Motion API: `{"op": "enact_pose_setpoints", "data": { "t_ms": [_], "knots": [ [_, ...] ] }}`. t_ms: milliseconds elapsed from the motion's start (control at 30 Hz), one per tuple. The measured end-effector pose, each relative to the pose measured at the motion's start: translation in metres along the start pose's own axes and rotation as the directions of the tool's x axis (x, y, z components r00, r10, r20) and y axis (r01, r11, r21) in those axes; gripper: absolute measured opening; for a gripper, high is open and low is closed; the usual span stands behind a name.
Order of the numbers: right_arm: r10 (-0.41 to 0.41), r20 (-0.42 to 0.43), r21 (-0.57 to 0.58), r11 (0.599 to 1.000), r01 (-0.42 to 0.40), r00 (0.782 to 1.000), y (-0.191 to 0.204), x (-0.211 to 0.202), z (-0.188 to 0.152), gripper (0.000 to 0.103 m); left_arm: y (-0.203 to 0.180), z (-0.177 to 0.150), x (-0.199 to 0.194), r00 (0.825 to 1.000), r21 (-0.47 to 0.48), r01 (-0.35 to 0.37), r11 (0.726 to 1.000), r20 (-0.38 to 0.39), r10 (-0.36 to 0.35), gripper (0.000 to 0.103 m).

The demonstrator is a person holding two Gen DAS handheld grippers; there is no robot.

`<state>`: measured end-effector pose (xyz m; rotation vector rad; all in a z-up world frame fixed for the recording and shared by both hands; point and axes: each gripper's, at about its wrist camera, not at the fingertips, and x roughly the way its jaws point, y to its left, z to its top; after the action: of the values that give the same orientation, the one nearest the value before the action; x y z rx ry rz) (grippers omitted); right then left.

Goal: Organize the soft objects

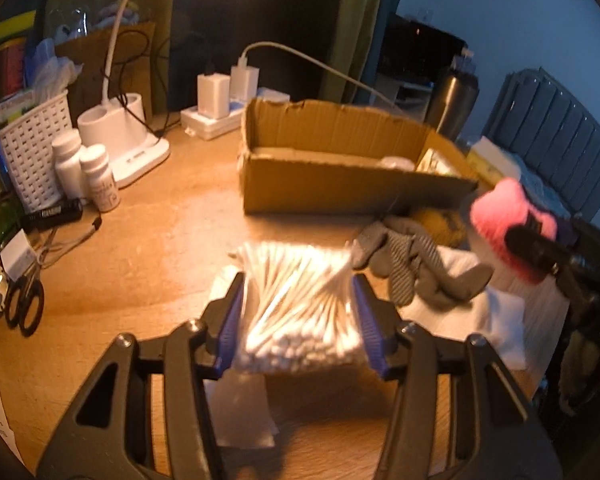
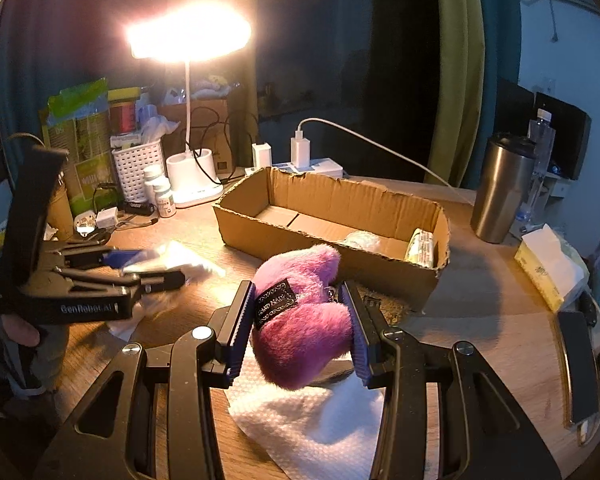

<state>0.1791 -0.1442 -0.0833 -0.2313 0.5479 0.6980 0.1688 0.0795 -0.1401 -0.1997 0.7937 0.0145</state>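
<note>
Both grippers are loaded right now. The left gripper (image 1: 298, 316) has its blue pads around a crinkly bag of cotton swabs (image 1: 296, 300), though whether they actually press it I can't tell. The right gripper (image 2: 298, 320) is clamped on a fuzzy purple plush (image 2: 300, 320), rounded and squishy.

The cardboard box (image 2: 328, 248) sits at 12 o'clock from both (open top, ragged corrugated edges).

My advice: lift clear over the near wall, squeeze gently since the slick bag could slip, and lower in before letting go.
</note>
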Motion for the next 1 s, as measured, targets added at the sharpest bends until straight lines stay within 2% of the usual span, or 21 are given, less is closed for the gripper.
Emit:
{"op": "enact_pose_setpoints", "data": {
  "t_ms": [67, 100, 167, 267, 367, 533, 833, 1000],
  "knots": [
    [0.003, -0.003, -0.001, 1.0, -0.003, 1.0, 0.001, 0.002, 0.0, 0.045, -0.002, -0.001, -0.002, 1.0, 0.022, -0.029, 0.999, 0.013, 0.029, 0.057],
    [0.004, -0.006, -0.002, 1.0, -0.005, 1.0, 0.002, 0.004, 0.0, 0.045, -0.003, 0.0, -0.004, 0.999, 0.032, -0.043, 0.999, 0.024, 0.042, 0.067],
    [0.007, -0.009, -0.003, 1.0, -0.007, 1.0, 0.002, 0.006, 0.001, 0.045, -0.005, 0.002, -0.011, 0.996, 0.044, -0.064, 0.997, 0.063, 0.061, 0.076],
    [0.008, -0.012, -0.003, 1.0, -0.008, 1.0, 0.002, 0.008, 0.001, 0.045, -0.01, 0.006, -0.016, 0.996, 0.07, -0.041, 0.997, 0.083, 0.035, 0.076],
    [0.003, -0.015, 0.002, 1.0, -0.003, 1.0, 0.0, 0.008, 0.0, 0.045, -0.018, 0.004, -0.009, 0.998, 0.109, -0.029, 0.994, 0.059, 0.023, 0.076],
    [-0.004, -0.014, 0.014, 1.0, 0.004, 1.0, -0.005, 0.008, -0.002, 0.045, -0.016, -0.006, 0.012, 0.998, 0.103, -0.062, 0.993, -0.013, 0.064, 0.076],
    [-0.008, -0.016, 0.031, 0.999, 0.008, 1.0, -0.012, 0.006, -0.006, 0.045, -0.011, -0.012, 0.027, 0.991, 0.104, -0.112, 0.988, -0.064, 0.119, 0.076],
    [-0.013, -0.012, 0.033, 0.999, 0.013, 1.0, -0.013, 0.004, -0.006, 0.045, -0.006, -0.015, 0.031, 0.989, 0.089, -0.116, 0.989, -0.079, 0.123, 0.076]
  ]
}}
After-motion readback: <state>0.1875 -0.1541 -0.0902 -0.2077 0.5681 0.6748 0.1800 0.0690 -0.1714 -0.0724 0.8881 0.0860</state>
